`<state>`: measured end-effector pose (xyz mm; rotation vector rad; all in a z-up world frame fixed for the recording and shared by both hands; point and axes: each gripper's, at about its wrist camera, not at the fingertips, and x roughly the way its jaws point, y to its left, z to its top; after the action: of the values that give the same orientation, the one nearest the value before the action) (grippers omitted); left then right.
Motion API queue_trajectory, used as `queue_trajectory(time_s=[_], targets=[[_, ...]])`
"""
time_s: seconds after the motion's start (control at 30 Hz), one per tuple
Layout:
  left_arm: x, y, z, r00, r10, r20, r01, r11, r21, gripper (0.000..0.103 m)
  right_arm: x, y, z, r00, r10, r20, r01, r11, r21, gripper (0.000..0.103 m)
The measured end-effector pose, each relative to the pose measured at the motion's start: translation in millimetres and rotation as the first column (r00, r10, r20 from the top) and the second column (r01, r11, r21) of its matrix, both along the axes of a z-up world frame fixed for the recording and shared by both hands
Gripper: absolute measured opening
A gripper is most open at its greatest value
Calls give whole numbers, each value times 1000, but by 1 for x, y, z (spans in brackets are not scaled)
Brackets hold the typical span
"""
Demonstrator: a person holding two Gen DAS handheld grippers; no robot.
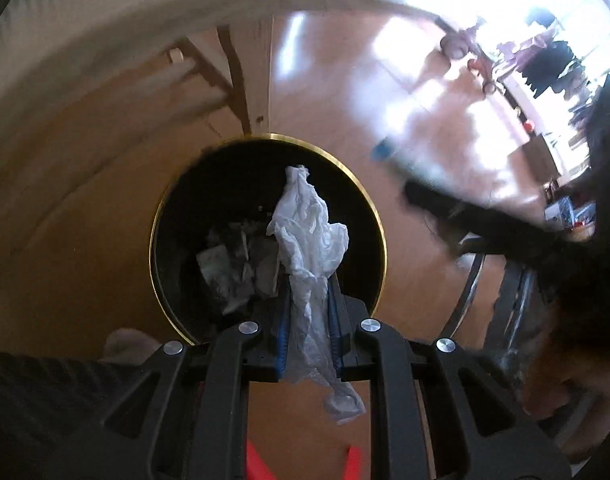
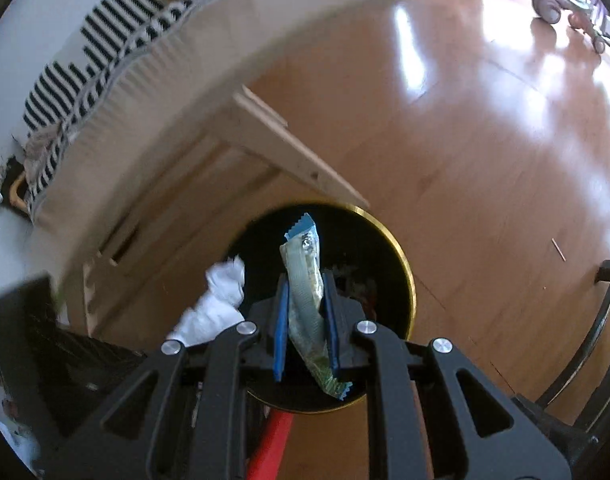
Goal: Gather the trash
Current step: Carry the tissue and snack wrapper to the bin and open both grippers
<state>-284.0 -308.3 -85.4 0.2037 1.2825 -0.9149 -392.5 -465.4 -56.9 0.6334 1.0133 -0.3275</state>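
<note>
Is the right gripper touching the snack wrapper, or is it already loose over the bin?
Touching. The right wrist view shows the right gripper with its jaws pinched on the snack wrapper, held over the black bin.

The bin (image 1: 375, 216) stands on the floor (image 1: 325, 80) at frame centre, scraps (image 1: 229, 264) in it, a wooden frame (image 1: 237, 92) behind it at upper left

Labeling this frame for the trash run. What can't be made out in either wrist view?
- Trash already in the bin: left wrist view, too dark to identify.
- Print on the wrapper: right wrist view, too small, partly covered by the right gripper pads.
- Dark shape at right: left wrist view, blurred.
- Left gripper: its pads cover part of the tissue.
</note>
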Motion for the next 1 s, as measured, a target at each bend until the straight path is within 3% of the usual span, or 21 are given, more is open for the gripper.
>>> queue_trajectory(time_s=[0.3,1.0], targets=[[-1,-1,3,1000,-30,-6,30,999,-33,16,40,21,3,998,50,-32,-50,999,-2,16],[1,-2,0,999,-32,-28,32,999,-28,16,50,19,-17,996,46,-72,-44,999,16,16]])
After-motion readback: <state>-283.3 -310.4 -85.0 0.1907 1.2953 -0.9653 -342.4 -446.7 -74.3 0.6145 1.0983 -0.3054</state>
